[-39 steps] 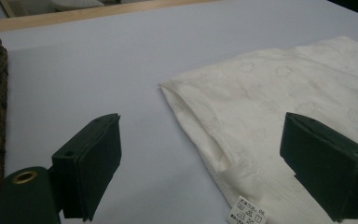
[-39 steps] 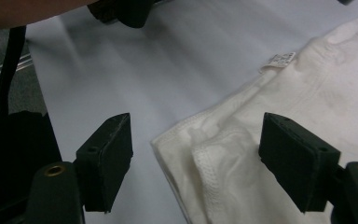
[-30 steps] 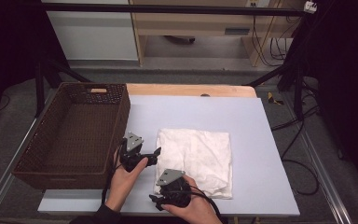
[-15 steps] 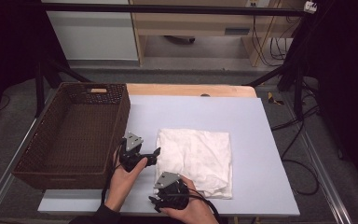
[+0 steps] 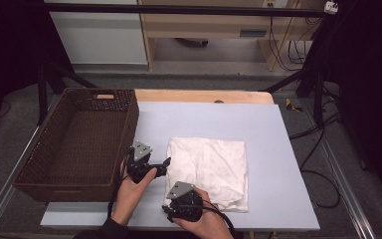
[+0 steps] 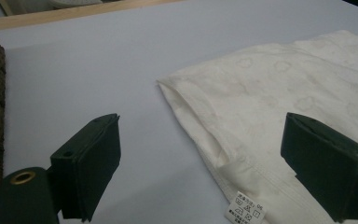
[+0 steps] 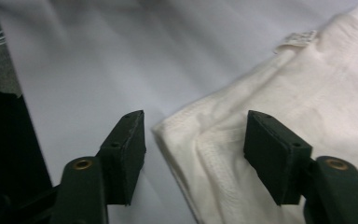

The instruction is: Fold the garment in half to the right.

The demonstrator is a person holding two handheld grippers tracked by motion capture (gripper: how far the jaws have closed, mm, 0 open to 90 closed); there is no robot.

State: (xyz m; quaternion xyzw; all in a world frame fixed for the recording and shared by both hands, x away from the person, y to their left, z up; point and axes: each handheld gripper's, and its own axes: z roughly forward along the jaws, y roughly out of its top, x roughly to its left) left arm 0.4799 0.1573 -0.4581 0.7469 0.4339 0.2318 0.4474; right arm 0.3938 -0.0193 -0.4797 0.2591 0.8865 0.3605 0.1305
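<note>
At the left of the table [image 5: 288, 149] stood the brown wicker basket [image 5: 79, 144], with nothing in it, its near right wall just beside the left tongs [image 5: 165, 162]. Those tongs were spread wide, one jaw over bare table and the other over the left edge of the folded white cloth [image 5: 214, 169], not yet touching it. In the left gripper view that edge ran between the jaws, and a small care label [image 6: 244, 209] lay at the hem near the bottom.

The cloth itself lay flat in the middle of the table, well apart from the basket's inside and just right of the left tongs.

Farther right and nearer the person, the right tongs [image 5: 166, 211] had drawn back a little toward the table's near edge since a second earlier, while the left had hardly shifted. They too gaped wide, with the cloth's near left corner [image 7: 186, 126] between the jaws, which were not closed on it.

That small retreat probably lined the right tongs up with the corner, so both sets seemed poised to pinch the cloth's left side, perhaps to lift it toward the basket.
</note>
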